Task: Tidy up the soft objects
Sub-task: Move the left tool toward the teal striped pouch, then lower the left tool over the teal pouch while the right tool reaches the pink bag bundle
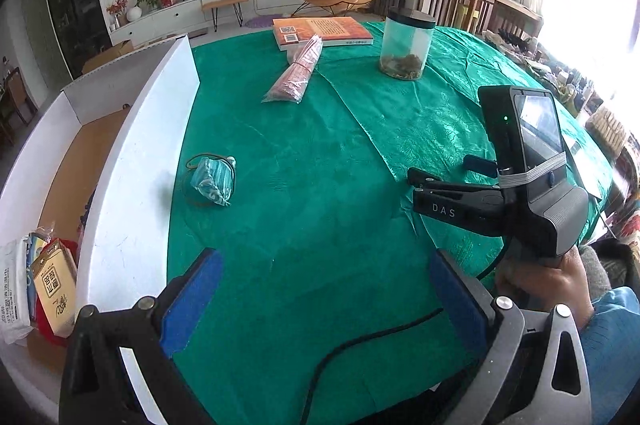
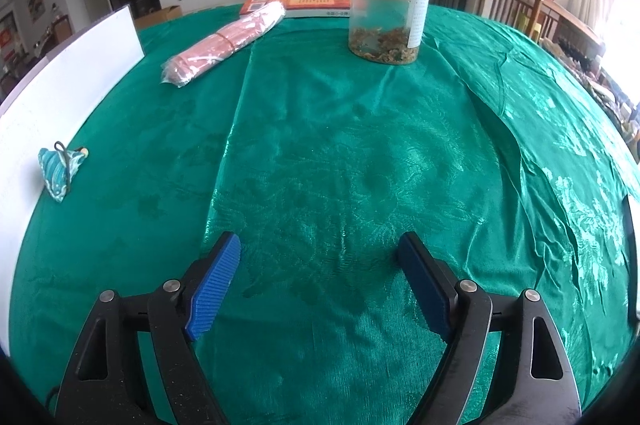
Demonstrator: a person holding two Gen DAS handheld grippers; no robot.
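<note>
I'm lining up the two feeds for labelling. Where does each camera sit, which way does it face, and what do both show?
Left wrist: behind the open left tongs, facing across the green cloth, white box at its left; right tongs and holding hand visible.
Right wrist: behind the open right tongs, facing the jar; only its own fingers show.
Shared: teal pouch, pink bundle, jar, book.

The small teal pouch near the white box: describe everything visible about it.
The small teal pouch is a soft, puffy fabric piece with a pale wave-like print, roughly triangular in the right wrist view. A dark cord loops from it, ending in a small light bead. It lies on the green tablecloth, close beside the white box wall; contact with the wall cannot be told. Nothing grips it.
</note>
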